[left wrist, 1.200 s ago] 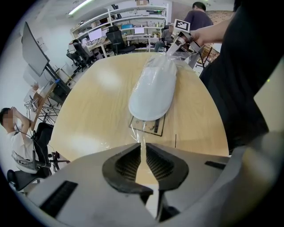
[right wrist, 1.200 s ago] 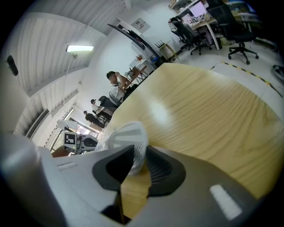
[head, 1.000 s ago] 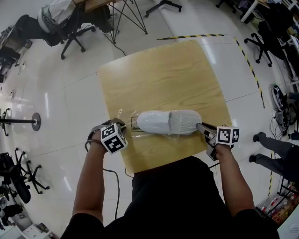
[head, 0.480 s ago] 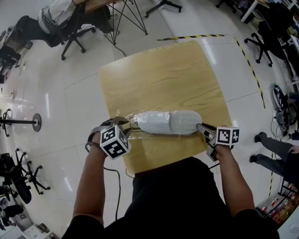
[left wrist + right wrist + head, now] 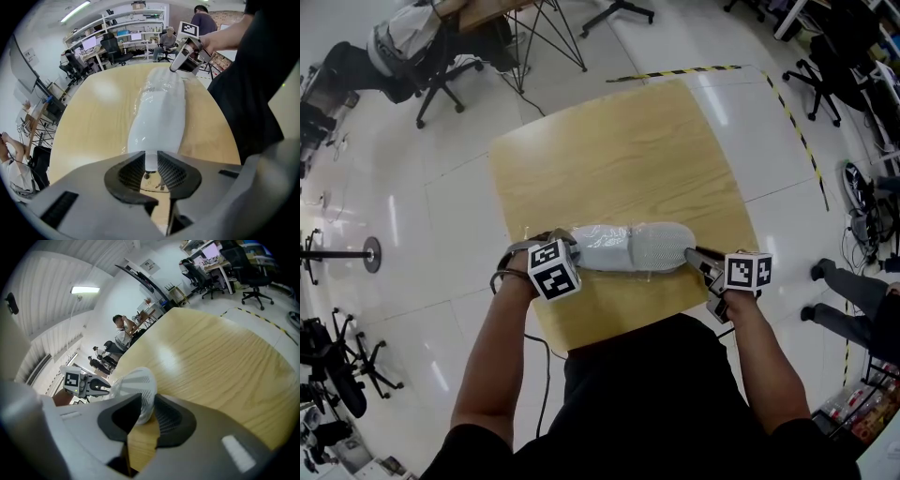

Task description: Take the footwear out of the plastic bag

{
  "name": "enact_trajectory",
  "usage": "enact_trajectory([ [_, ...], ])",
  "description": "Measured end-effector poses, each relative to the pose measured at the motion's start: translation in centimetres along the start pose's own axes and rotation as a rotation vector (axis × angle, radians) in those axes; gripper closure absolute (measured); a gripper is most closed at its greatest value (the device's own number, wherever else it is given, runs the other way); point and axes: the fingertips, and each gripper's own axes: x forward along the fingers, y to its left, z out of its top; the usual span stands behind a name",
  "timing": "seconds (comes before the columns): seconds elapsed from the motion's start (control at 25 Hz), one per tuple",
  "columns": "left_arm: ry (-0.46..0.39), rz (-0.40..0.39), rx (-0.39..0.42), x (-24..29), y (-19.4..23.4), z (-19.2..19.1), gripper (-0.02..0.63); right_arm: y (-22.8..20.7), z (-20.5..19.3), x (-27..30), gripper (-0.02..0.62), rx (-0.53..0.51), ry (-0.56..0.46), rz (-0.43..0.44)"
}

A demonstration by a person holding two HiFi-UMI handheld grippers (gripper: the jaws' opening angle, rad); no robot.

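The wooden table (image 5: 609,141) carries one load, laid crosswise near the person's edge so both arms reach it. That load is a white slipper (image 5: 628,246), lying lengthwise between the two tools and not yet out of its clear plastic bag (image 5: 159,89), whose film wrinkles over it and bunches at the left end. The right gripper (image 5: 692,253) pinches the textured end of the slipper between its pads, most likely as an anchor so the footwear stays put while the wrapping is worked from the far side. The left gripper (image 5: 569,246) sits at the opposite, smooth end. Its jaws are closing with the tip of the bagged slipper in the narrow gap between them, and firm contact is not evident yet
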Motion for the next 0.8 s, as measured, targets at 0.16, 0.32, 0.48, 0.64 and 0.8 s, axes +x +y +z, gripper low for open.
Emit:
enact_trajectory([
  [0.16,0.011,-0.010,-0.003,0.4,0.0,0.0,0.534,-0.2,-0.1,0.0,0.506,0.001,0.005,0.014],
  [0.32,0.014,-0.005,-0.006,0.4,-0.1,0.3,0.554,-0.6,-0.1,-0.5,0.506,0.005,0.004,0.017],
  [0.48,0.018,-0.001,-0.012,0.6,-0.4,0.1,0.574,-1.3,-0.3,-1.0,0.506,0.014,-0.007,0.010],
  [0.64,0.025,0.005,-0.016,0.6,-0.4,-0.2,0.583,-1.7,-0.3,-1.5,0.506,0.023,-0.011,0.004],
  [0.8,0.035,0.012,-0.014,0.9,-0.3,-0.3,0.591,-2.5,-0.2,-2.2,0.506,0.027,-0.017,-0.008],
])
